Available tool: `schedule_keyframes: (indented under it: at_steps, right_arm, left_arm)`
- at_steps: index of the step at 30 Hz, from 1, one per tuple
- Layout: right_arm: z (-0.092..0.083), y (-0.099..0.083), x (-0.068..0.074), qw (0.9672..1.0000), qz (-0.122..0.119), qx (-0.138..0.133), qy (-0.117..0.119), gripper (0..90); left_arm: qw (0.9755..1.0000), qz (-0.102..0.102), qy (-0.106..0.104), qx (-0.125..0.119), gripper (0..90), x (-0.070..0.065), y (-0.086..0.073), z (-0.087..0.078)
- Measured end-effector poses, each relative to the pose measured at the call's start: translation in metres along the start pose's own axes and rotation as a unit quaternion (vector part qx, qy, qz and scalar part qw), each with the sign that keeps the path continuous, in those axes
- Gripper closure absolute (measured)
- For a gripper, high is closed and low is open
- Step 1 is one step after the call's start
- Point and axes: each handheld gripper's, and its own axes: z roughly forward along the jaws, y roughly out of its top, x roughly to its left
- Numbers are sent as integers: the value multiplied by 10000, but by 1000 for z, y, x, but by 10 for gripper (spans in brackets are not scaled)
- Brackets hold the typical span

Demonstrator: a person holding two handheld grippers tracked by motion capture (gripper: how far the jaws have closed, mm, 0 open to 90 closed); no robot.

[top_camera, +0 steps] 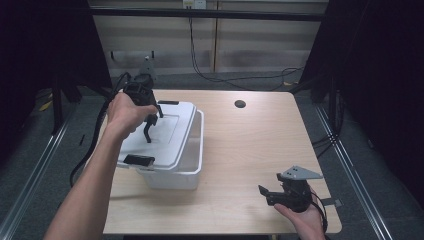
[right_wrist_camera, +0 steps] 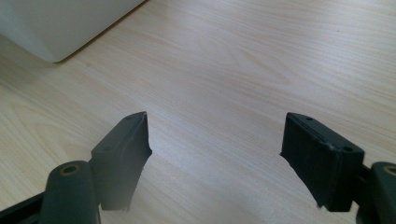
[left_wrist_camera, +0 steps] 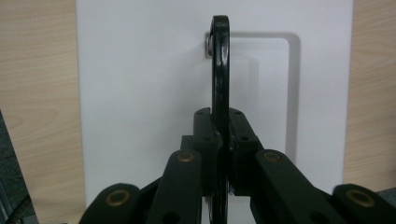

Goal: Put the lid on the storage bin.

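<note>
Gripping a black handle (left_wrist_camera: 220, 60) on a white lid (top_camera: 165, 131), the left gripper (top_camera: 149, 120) has its fingers clamped tight on that thin bar, with the lid lying askew on top of a white bin (top_camera: 189, 165) at the left of the wooden surface (top_camera: 250, 150). Well apart at the right front edge, the right gripper (top_camera: 265, 192) hangs low over bare wood, its fingers (right_wrist_camera: 123, 154) spread wide and holding nothing.

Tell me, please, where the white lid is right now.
In the high view, the white lid lies askew across the white bin at table left, under the left gripper.
</note>
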Motion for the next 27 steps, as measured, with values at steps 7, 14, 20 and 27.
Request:
schedule_keyframes:
  at_steps: [7,14,20,27]
  right_arm:
    - [0,0,0,10000,1,-5,9,229]
    - [0,0,0,10000,-1,-5,18,228]
    - [0,0,0,10000,-12,-17,31,228]
    - [0,0,0,10000,-3,-22,25,226]
  left_arm:
    - [9998,-155,-120,-72,844,-4,2,3]
    - [9988,-384,-199,-208,845,-7,3,6]
    - [9982,-494,-191,-280,846,-12,5,11]
    - [9972,-652,-131,-336,845,-15,4,16]
